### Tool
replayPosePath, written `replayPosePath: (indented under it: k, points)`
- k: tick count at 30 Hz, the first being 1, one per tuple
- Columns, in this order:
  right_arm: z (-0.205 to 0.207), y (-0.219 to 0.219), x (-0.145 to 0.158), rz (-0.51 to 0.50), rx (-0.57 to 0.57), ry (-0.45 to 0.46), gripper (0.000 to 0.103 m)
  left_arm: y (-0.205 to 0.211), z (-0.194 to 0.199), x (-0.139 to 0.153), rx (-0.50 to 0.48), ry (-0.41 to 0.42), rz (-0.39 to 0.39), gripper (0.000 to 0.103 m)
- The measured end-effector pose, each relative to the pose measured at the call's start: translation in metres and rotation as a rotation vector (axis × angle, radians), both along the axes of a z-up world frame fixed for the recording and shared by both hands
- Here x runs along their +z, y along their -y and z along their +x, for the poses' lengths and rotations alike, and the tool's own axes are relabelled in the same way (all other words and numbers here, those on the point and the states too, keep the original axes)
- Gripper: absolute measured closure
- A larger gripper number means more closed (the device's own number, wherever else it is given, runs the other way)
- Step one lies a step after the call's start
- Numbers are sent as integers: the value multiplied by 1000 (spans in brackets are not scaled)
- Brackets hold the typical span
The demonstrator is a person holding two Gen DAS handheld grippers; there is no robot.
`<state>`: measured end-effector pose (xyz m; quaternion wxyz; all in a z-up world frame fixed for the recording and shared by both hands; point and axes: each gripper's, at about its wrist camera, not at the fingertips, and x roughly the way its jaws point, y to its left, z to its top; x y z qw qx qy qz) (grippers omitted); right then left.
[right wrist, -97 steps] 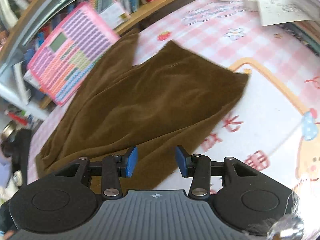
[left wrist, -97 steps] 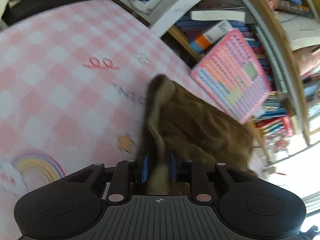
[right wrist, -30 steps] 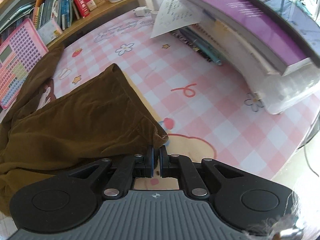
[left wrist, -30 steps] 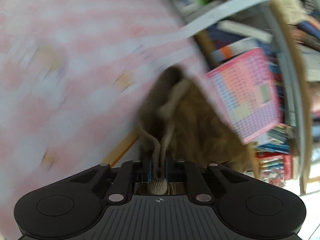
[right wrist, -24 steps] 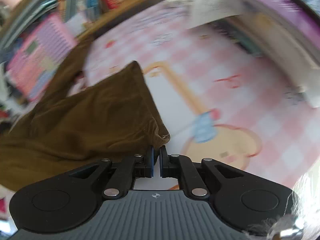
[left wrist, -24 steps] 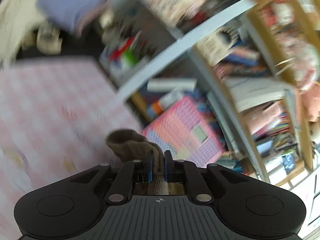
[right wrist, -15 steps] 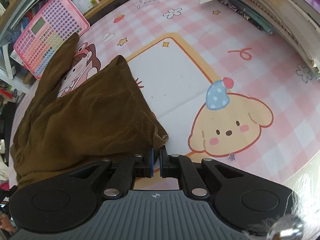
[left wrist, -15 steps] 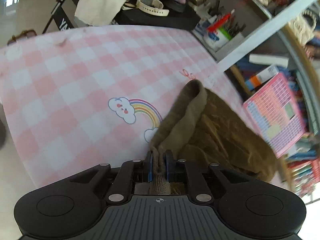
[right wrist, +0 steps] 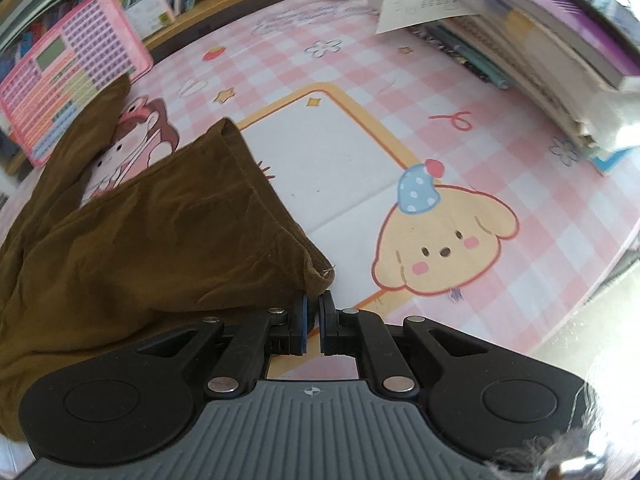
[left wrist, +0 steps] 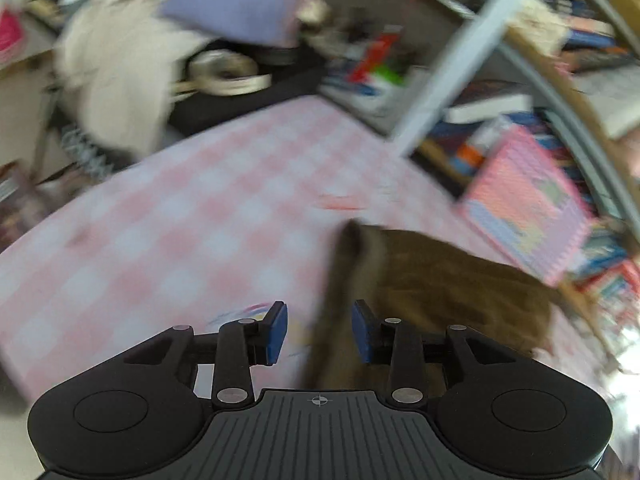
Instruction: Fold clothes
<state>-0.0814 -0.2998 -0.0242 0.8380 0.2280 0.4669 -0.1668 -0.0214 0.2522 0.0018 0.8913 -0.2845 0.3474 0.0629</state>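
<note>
- Brown trousers (right wrist: 152,240): lying on the pink checked mat (right wrist: 520,184), at its left part in the right wrist view; long axis runs from the near right corner away to the far left, hem edge facing the white panel of the mat.
- Right gripper (right wrist: 314,312): fingers together, clamped on the near hem corner of the brown trousers.
- Left gripper (left wrist: 320,332): fingers apart, holding nothing; a folded edge of the garment (left wrist: 400,300) lies beyond and between them; view blurred.
- Pink keyboard toy (right wrist: 68,64): leaning at the shelf, just beyond the cloth.
- Stacked books (right wrist: 540,32): far right.

Left wrist view blurred (shelf (left wrist: 500,92) clutter unreadable)
</note>
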Motion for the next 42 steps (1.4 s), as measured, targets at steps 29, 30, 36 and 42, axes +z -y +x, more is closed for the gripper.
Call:
replayPosePath:
  k: [29, 30, 36, 42]
  points:
    - [48, -77, 63, -97, -1, 187, 55, 47, 40, -20, -334, -5, -61, 68]
    - [58, -77, 64, -93, 24, 190, 54, 48, 39, -22, -315, -12, -59, 68]
    - [133, -68, 54, -47, 202, 201, 48, 61, 37, -26, -184, -63, -32, 68]
    - [224, -51, 33, 110, 323, 211, 43, 92, 39, -24, -85, -124, 23, 68]
